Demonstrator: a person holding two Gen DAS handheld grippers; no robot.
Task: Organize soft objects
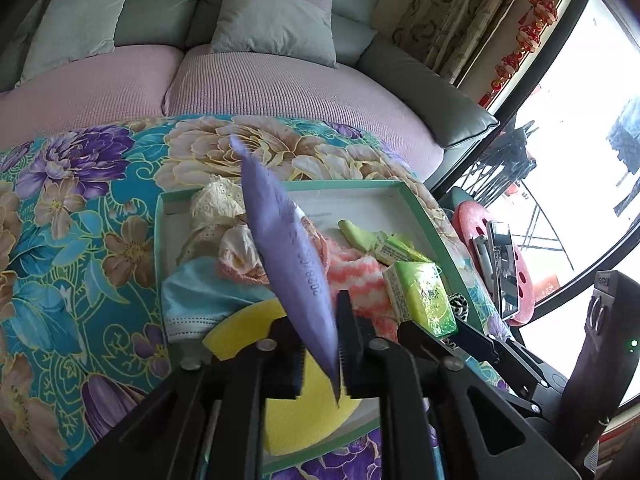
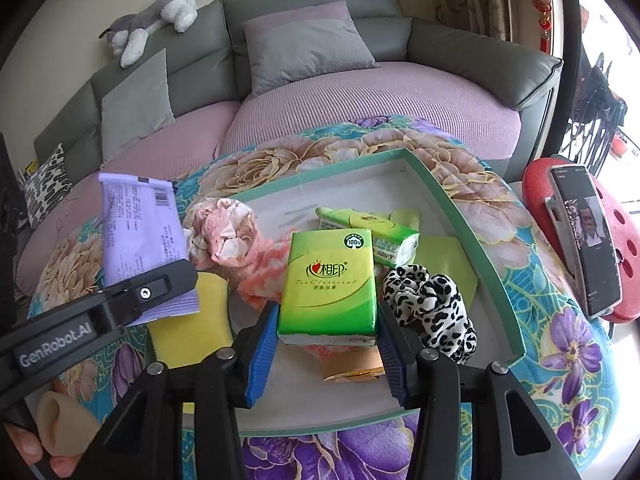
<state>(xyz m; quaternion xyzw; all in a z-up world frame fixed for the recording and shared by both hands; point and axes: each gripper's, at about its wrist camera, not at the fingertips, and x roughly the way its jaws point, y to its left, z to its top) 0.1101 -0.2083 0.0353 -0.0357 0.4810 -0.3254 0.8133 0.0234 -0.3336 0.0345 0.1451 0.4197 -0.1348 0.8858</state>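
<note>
My left gripper is shut on a purple soft packet and holds it edge-on above the green tray; the packet also shows in the right wrist view. My right gripper is shut on a green tissue pack, held over the tray. In the tray lie a yellow sponge, a pink cloth, a coral fuzzy sock, a second green tissue pack, a leopard scrunchie, a blue cloth and cream lace.
The tray sits on a floral cloth in front of a pink and grey sofa with cushions and a plush dog. A phone leans on a red stool at the right.
</note>
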